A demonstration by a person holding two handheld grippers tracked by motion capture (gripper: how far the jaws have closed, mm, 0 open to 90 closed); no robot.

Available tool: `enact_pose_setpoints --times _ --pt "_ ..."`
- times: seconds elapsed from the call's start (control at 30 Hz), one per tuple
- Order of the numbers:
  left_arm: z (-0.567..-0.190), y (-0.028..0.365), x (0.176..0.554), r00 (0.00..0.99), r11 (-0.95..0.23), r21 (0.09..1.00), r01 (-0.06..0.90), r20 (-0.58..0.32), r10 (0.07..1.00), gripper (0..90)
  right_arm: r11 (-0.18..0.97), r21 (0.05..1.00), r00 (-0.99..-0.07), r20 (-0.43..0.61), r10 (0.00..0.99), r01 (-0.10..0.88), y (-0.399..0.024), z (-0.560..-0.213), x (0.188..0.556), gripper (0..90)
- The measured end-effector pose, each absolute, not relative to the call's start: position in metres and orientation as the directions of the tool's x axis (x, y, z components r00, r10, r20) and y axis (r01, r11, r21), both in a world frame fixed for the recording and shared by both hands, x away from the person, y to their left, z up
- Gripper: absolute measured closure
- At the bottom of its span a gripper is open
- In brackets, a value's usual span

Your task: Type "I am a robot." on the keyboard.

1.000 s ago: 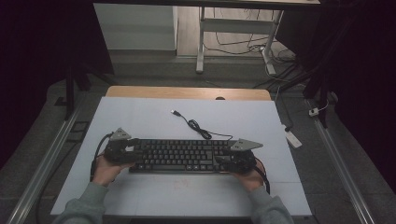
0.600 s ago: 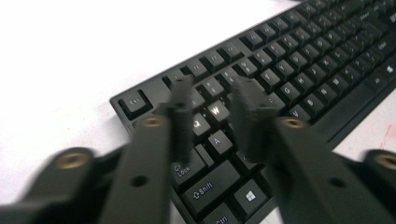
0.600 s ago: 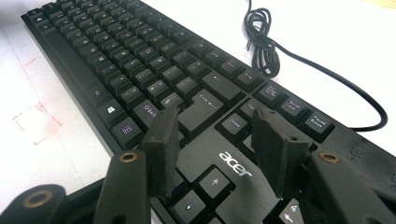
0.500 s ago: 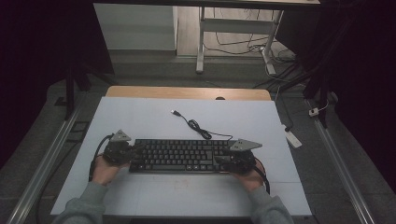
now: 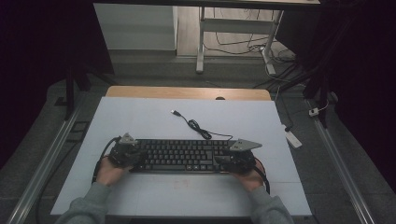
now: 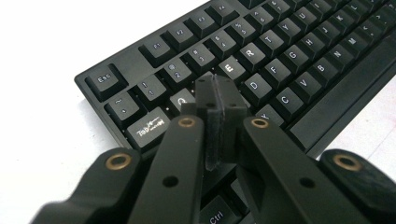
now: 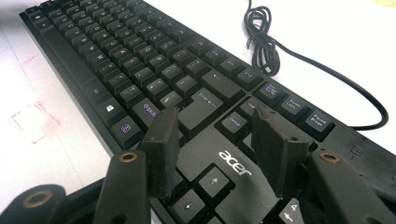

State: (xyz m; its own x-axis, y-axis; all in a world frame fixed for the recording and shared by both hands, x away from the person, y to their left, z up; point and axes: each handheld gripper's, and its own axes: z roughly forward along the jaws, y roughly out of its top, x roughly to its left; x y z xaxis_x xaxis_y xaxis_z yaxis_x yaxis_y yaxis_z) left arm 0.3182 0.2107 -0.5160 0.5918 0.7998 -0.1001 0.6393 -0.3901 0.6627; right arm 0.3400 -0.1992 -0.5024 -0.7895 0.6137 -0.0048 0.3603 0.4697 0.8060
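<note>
**Left jaws snap shut over the keys, ready to type**

The white-topped bench (image 5: 154, 116) carries one thing of note: a long black plastic keyboard (image 5: 184, 155) lying crosswise near the person's edge, its thin black cable (image 5: 198, 129) running away from the back edge in a loose bundle and ending in a free plug on the bare surface. That plug joins to nothing, so no press here will register on any machine.

The keyboard lies where it lay a second ago. What has changed is at its left end. The left gripper (image 6: 220, 93), which a second ago stood wide over that end, has just closed its jaws until the pads meet with nothing between them. In the left gripper view the joined tips make a single blunt point hanging over the upper letter rows, just below the number keys and beside the E key (image 6: 229, 66); whether it already touches a keycap I cannot tell.

The right gripper (image 7: 212, 140) has not altered: its jaws stand well apart, holding nothing, over the plate with the maker's name between the Enter key (image 7: 205, 103) and the arrow keys.

My reading is that the closed left tips are meant as a finger for pressing one key. Being broad, they could catch a neighbour, so a straight descent matters.
</note>
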Motion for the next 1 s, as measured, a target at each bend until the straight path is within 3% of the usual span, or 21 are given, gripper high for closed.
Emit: enact_pose_setpoints --times 0.7,0.87,0.93,1.0 --pt "-0.523 0.208 0.319 0.592 -0.400 0.652 0.643 -0.092 0.801 88.9 0.472 0.805 -0.789 -0.008 0.615 0.360 -0.199 -0.502 0.340 51.4" --pt "-0.511 0.211 0.314 0.590 -0.354 0.712 0.606 -0.104 0.801 88.8 0.472 0.805 -0.789 -0.008 0.614 0.359 -0.199 -0.502 0.340 51.4" --pt "-0.504 0.213 0.312 0.584 -0.319 0.743 0.588 -0.118 0.803 85.4 0.471 0.806 -0.789 -0.008 0.614 0.359 -0.199 -0.502 0.340 51.4" --pt "-0.499 0.215 0.310 0.578 -0.286 0.764 0.578 -0.136 0.804 76.4 0.472 0.804 -0.788 -0.007 0.616 0.362 -0.199 -0.502 0.340 51.4"
